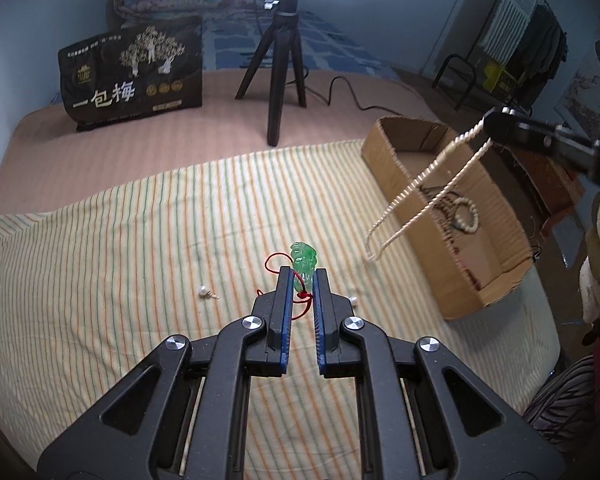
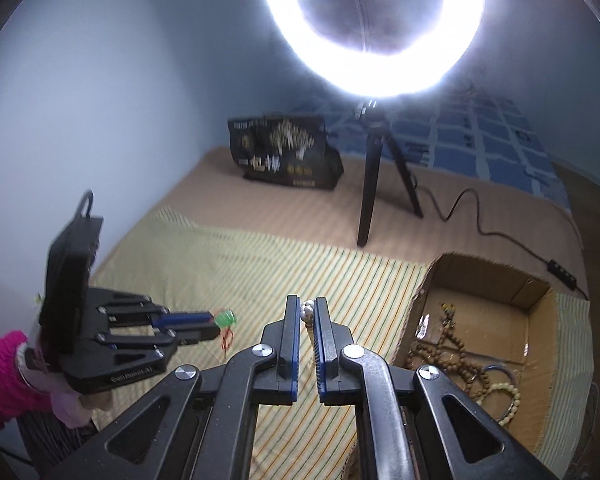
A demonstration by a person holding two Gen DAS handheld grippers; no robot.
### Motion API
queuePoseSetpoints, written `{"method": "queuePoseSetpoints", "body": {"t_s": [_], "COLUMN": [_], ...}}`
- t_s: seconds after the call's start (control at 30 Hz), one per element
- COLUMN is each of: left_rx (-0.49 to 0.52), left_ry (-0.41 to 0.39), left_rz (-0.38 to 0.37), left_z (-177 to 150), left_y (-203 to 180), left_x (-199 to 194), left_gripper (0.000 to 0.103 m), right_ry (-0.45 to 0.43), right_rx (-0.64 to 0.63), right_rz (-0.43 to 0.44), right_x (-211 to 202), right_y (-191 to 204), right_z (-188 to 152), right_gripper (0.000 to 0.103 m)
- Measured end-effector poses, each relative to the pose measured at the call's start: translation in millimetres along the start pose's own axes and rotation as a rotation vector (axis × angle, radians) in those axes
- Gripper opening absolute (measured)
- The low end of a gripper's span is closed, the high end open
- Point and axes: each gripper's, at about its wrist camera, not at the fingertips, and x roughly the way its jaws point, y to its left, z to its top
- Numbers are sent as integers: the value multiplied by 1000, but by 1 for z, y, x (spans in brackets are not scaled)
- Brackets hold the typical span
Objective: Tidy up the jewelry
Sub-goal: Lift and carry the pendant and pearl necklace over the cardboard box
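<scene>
My left gripper (image 1: 302, 274) is shut on a green jade pendant (image 1: 303, 258) with a red cord, above the striped cloth (image 1: 120, 248); it also shows in the right wrist view (image 2: 220, 324). My right gripper (image 2: 307, 304) is shut on a white pearl necklace (image 1: 420, 184), which hangs in a long loop over the near wall of the open cardboard box (image 1: 428, 272). The box (image 2: 420, 304) holds brown bead strands (image 2: 448, 356) and a pale bead bracelet (image 2: 508, 400).
Two pearl earrings (image 1: 203, 291) (image 1: 354, 301) lie on the cloth beside my left gripper. A black tripod (image 1: 280, 64) with a ring light and cable stands behind. A black snack bag (image 1: 136, 72) leans at the back left.
</scene>
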Motion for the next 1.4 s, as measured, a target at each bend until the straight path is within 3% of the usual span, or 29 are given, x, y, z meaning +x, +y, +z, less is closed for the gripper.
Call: {"method": "queuePoseSetpoints", "body": {"t_s": [0.37, 0.67, 0.97, 1.4], "left_rx": [30, 106, 152, 164], "left_ry": [-84, -136, -153, -103], "left_rz": [-37, -104, -181, -229], "left_z": [25, 49, 67, 67], "left_y": [-34, -84, -131, -171], "left_x": [-19, -29, -29, 11], "left_gripper": [8, 8, 8, 8], "right_ry": [-167, -232, -219, -165], "right_rx": [59, 120, 166, 226], "right_rz": [-36, -121, -211, -242], "right_x": [-60, -88, -96, -81], "right_y": [-22, -59, -91, -124], "right_z": [15, 18, 8, -1], "right_gripper": [4, 3, 3, 3]}}
